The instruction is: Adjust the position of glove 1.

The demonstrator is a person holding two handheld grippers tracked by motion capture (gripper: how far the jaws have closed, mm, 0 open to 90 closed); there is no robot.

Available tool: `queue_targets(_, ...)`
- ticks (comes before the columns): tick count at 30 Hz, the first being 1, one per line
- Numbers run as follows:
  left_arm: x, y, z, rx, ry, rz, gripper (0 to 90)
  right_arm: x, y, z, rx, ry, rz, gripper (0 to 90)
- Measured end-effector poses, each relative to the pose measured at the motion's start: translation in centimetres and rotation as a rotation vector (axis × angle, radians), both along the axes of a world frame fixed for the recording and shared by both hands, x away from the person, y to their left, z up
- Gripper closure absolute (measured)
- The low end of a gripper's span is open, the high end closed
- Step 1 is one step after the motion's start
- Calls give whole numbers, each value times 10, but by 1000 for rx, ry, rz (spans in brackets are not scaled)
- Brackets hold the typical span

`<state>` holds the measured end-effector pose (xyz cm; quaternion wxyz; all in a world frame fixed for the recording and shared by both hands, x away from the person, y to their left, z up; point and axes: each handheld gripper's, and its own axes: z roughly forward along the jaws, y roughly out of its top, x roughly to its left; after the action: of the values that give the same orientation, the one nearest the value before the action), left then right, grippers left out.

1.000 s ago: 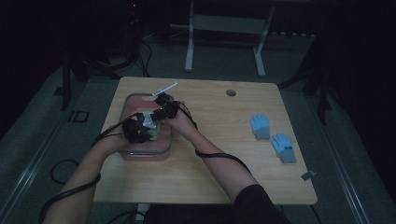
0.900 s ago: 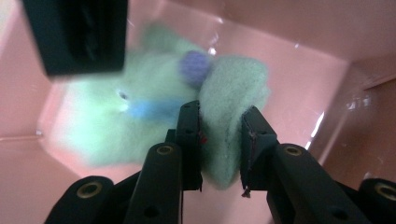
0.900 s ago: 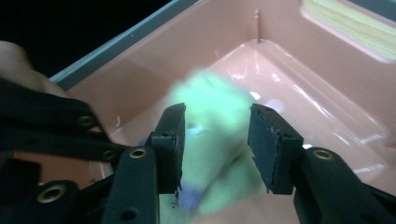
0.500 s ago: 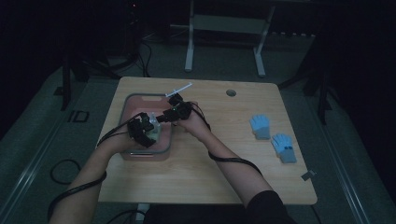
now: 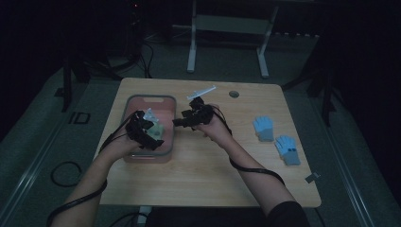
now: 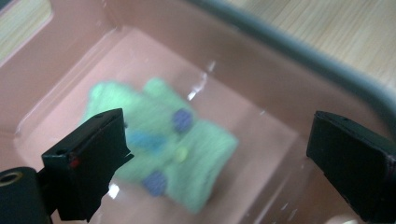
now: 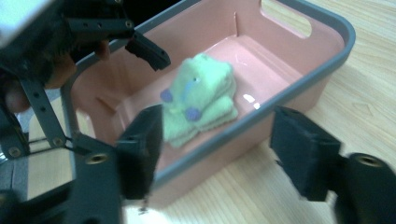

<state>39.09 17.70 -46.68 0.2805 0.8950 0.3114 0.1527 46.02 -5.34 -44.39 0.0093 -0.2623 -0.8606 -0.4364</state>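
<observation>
Two sets of fingers have just been opening, and neither has hold of anything: the left gripper (image 6: 219, 154) hangs with its fingers spread wide above the green glove (image 6: 163, 154), while the right gripper (image 7: 224, 158), fingers also apart, has drawn back outside the tub (image 7: 299, 88). I judge the drop-off done. The glove lies folded on the tub's floor, soft and fuzzy with small blue and purple dots; the tub is glossy pink plastic with a grey rim. Farther along the pale wood surface (image 5: 203, 179) lie two blue gloves (image 5: 276, 141)
</observation>
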Motion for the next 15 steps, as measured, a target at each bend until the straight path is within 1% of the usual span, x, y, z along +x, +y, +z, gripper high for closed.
queue_targets(1, 0, 0, 0, 0, 0, 0, 41, 0, 0, 0, 0, 0, 0, 312)
queue_targets(2, -4, -5, 3, -28, -3, -12, 42, -2, -7, -2, 6, 8, 12, 267)
queue_targets(4, -7, -11, 6, -43, -19, -25, 41, -4, -13, -4, 17, 12, 14, 264)
queue_targets(5, -7, -11, 6, -43, -19, -25, 41, -5, -16, -5, 18, 13, 18, 241)
queue_targets(6, -10, -16, 9, -62, -34, -36, 41, -6, -19, -6, 19, 9, 15, 223)
queue_targets(7, -10, -16, 9, -62, -34, -36, 41, -6, -19, -6, 19, 9, 15, 223)
queue_targets(8, -13, -21, 12, -71, -50, -45, 41, -7, -26, -7, 14, 10, 8, 223)
queue_targets(9, -13, -21, 12, -71, -50, -45, 41, -7, -29, -8, 18, 10, 3, 223)
queue_targets(10, -16, -27, 14, -94, -50, -49, 41, -8, -33, -9, 15, 1, -5, 222)
queue_targets(11, -16, -27, 14, -94, -50, -49, 41, -8, -36, -9, 10, -1, -4, 221)
queue_targets(12, -20, -33, 16, -107, -66, -61, 41, -8, -41, -10, 17, 7, -6, 222)
queue_targets(13, -20, -33, 16, -107, -66, -61, 41, -8, -41, -10, 17, 7, -6, 222)
queue_targets(14, -23, -40, 17, -125, -80, -76, 41, -8, -49, -12, 19, 0, -16, 222)
queue_targets(15, -23, -40, 17, -125, -80, -76, 41, -9, -54, -13, 15, -15, -26, 222)
